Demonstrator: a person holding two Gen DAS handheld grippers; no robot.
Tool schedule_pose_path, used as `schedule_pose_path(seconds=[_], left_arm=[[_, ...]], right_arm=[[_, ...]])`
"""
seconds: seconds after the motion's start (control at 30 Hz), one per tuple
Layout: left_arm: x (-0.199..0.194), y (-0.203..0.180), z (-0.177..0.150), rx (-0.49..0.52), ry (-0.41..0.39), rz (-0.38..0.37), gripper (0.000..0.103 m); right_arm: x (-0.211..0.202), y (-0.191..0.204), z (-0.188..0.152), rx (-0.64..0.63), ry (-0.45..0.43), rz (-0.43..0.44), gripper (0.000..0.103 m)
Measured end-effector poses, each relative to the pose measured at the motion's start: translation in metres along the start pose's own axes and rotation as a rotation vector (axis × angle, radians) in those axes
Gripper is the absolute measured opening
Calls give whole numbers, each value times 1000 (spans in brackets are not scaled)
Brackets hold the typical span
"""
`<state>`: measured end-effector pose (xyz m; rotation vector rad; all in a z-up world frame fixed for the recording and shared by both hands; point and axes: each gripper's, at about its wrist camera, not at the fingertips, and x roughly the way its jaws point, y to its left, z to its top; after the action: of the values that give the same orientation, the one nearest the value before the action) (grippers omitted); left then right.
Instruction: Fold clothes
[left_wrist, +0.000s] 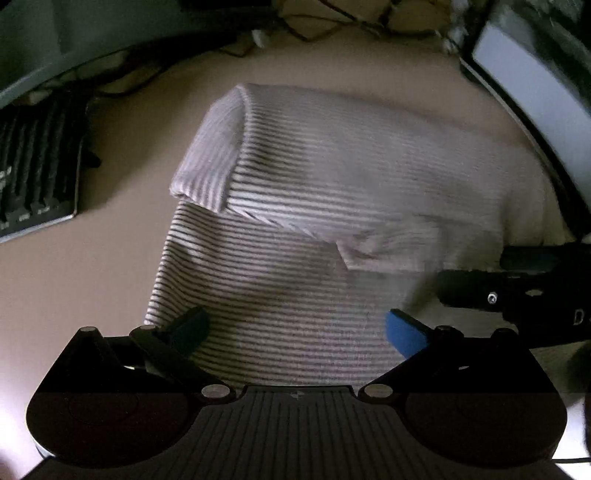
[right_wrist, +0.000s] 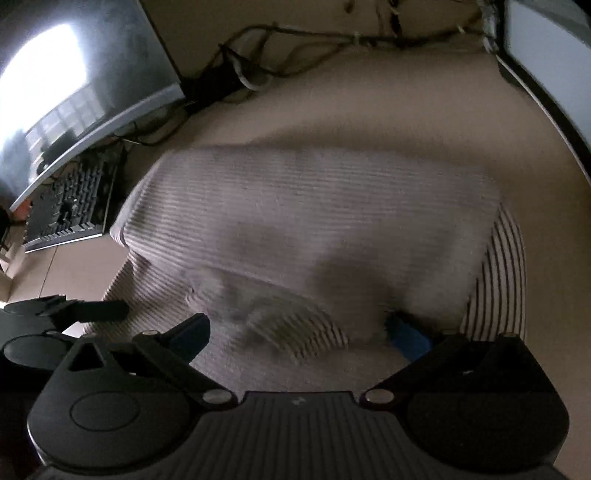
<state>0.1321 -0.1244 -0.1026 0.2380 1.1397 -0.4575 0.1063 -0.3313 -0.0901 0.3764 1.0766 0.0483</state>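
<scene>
A white garment with thin dark stripes (left_wrist: 314, 206) lies folded on the beige table, its far part doubled over the near part. My left gripper (left_wrist: 297, 330) hangs open just above the garment's near edge, blue pads (left_wrist: 400, 332) wide apart with nothing between them. The right gripper's dark finger (left_wrist: 480, 291) pokes in from the right. In the right wrist view the same striped garment (right_wrist: 306, 221) fills the middle, blurred. My right gripper (right_wrist: 299, 332) is open over its near edge; the right blue pad (right_wrist: 408, 338) touches a raised fold. The left gripper's finger (right_wrist: 92, 310) shows at left.
A black keyboard (left_wrist: 37, 173) lies at the left of the table (left_wrist: 92, 280), and again at left as the keyboard (right_wrist: 70, 206). A curved monitor (right_wrist: 74, 74) stands behind it. A laptop or screen edge (left_wrist: 535, 92) borders the right. Tangled cables (right_wrist: 258, 55) run along the back.
</scene>
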Motion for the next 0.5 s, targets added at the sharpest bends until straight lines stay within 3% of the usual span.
schedule_pose_path(seconds=[0.1, 0.3, 0.5], left_arm=[[-1, -5, -11, 47, 8, 18, 103], [-21, 9, -48, 64, 39, -47, 103], [-51, 36, -96, 16, 159, -217, 103]], right_arm=[[-2, 7, -10, -22, -33, -17, 103], [-9, 21, -30, -19, -37, 3, 103], [-30, 39, -77, -90, 61, 75, 103]])
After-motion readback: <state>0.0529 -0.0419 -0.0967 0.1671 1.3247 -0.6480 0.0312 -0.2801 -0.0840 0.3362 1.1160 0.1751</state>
